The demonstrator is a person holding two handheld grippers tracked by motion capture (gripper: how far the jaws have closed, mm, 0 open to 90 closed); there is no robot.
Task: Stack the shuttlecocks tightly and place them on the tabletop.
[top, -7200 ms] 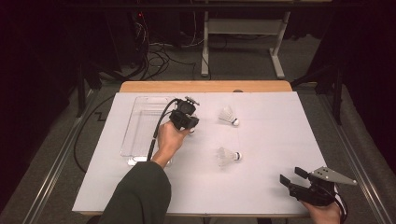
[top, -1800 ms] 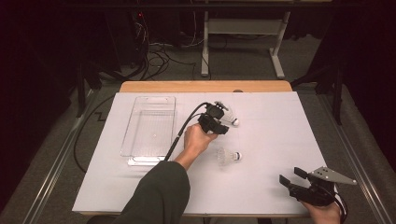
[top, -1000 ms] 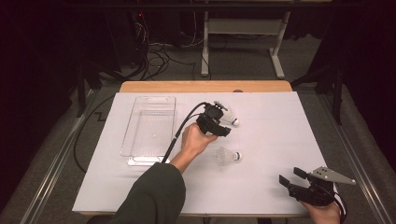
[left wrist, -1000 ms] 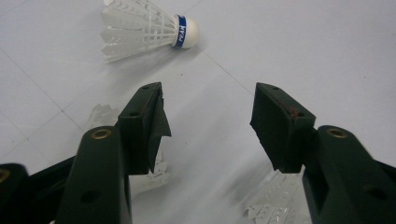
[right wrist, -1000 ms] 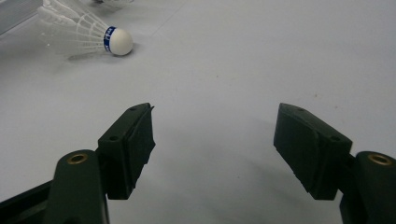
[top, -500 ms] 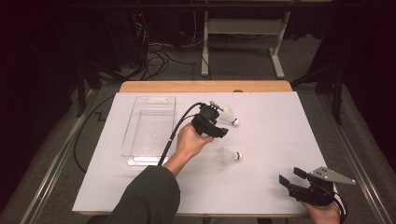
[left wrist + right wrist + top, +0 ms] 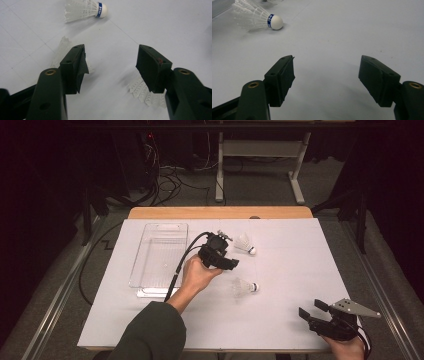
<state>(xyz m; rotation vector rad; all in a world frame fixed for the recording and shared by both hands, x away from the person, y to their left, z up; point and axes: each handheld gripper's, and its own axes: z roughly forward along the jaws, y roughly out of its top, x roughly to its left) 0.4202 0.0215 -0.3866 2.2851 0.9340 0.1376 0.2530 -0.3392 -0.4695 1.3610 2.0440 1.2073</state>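
Two white shuttlecocks with blue-banded corks lie on the white table. The far shuttlecock (image 7: 245, 243) and the near shuttlecock (image 7: 246, 287) are both untouched. A hand holds my left gripper (image 7: 231, 264) above the table between them, open, nothing between its jaws. In the left gripper view the left gripper (image 7: 111, 62) has a shuttlecock (image 7: 85, 8) lying ahead of it. White feather tips (image 7: 143, 91) show behind both jaws; I cannot tell what they belong to. My right gripper (image 7: 311, 308) rests open at the front right. In its own view the right gripper (image 7: 325, 67) faces a shuttlecock (image 7: 257, 17) far ahead.
A clear plastic tray (image 7: 150, 235) stands empty at the left of the table, just left of my left hand. The left gripper's black cable (image 7: 182, 262) runs across the tray's right rim. A wooden table edge (image 7: 220, 212) borders the far side.
My left gripper has drifted a little to the left, away from the far shuttlecock. The right gripper and both shuttlecocks have stayed put.
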